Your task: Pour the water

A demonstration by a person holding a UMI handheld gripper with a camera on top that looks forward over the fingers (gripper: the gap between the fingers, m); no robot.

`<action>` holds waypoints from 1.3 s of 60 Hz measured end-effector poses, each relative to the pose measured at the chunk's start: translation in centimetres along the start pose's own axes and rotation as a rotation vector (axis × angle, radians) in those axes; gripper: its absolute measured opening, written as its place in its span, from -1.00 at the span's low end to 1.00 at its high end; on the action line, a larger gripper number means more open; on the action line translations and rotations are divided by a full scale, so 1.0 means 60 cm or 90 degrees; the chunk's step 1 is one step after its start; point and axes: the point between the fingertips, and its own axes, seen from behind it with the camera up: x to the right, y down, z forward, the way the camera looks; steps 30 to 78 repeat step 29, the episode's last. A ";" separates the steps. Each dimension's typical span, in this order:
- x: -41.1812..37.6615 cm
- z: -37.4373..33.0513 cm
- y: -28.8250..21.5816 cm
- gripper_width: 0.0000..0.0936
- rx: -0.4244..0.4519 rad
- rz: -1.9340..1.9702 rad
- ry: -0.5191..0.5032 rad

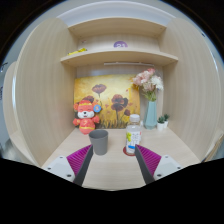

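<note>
A grey cup [99, 142] stands on the light wooden desk [112, 168], just ahead of my left finger. A clear bottle with a white cap and a coloured label [133, 135] stands on a red coaster [131, 151] to the cup's right, just ahead of my right finger. My gripper [111, 164] is open and empty. Its purple pads [70, 160] show on both sides, with bare desk between them. Both objects are beyond the fingertips and untouched.
An orange plush toy [86, 116] sits behind the cup. A blue vase of pink flowers [150, 98] and a small potted plant [163, 122] stand at the back right. A flower painting [112, 98] leans on the back wall under a shelf [118, 55].
</note>
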 end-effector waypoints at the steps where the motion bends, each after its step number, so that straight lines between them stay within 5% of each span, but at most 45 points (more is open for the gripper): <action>1: 0.000 -0.003 -0.005 0.84 0.003 -0.001 0.001; 26: 0.004 -0.058 -0.056 0.84 0.050 -0.011 0.015; 78: 0.004 -0.061 -0.052 0.85 0.050 -0.010 0.016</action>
